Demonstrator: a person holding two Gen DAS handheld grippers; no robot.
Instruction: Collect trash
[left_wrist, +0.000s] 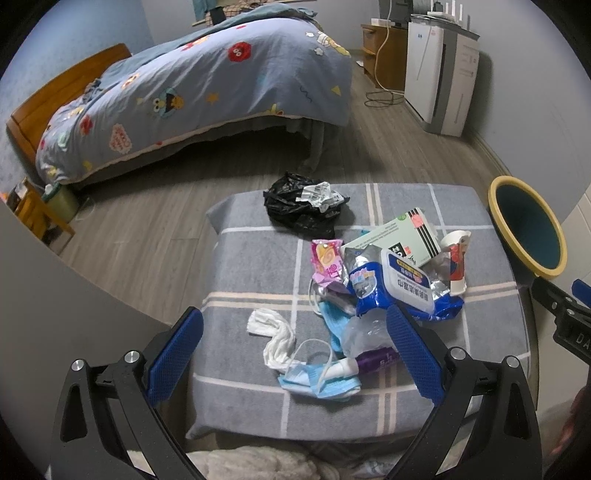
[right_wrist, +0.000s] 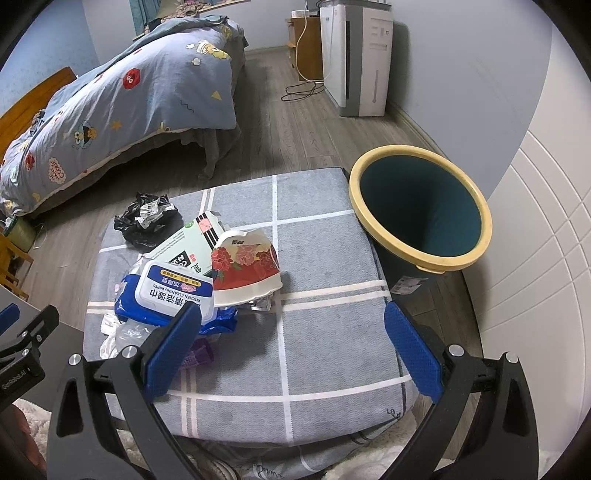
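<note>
A heap of trash lies on a grey checked cushion (left_wrist: 251, 266) (right_wrist: 325, 332). It holds a blue wipes pack (left_wrist: 406, 284) (right_wrist: 177, 291), a crushed red-and-white paper cup (right_wrist: 245, 269) (left_wrist: 457, 258), a green box (left_wrist: 399, 232) (right_wrist: 181, 240), a black bag (left_wrist: 299, 206) (right_wrist: 144, 221), a white tissue (left_wrist: 273, 336), a blue face mask (left_wrist: 317, 384) and a pink wrapper (left_wrist: 327, 262). My left gripper (left_wrist: 291, 350) is open above the tissue and mask. My right gripper (right_wrist: 291, 347) is open over bare cushion. A teal bin with a yellow rim (right_wrist: 421, 210) (left_wrist: 528, 229) stands right of the cushion.
A bed with a blue cartoon quilt (left_wrist: 207, 92) (right_wrist: 122, 103) fills the far left. A white air purifier (left_wrist: 439, 74) (right_wrist: 358, 55) and a wooden cabinet (left_wrist: 384, 55) stand against the far wall, with a cable on the wood floor. A white panelled wall (right_wrist: 535, 277) runs along the right.
</note>
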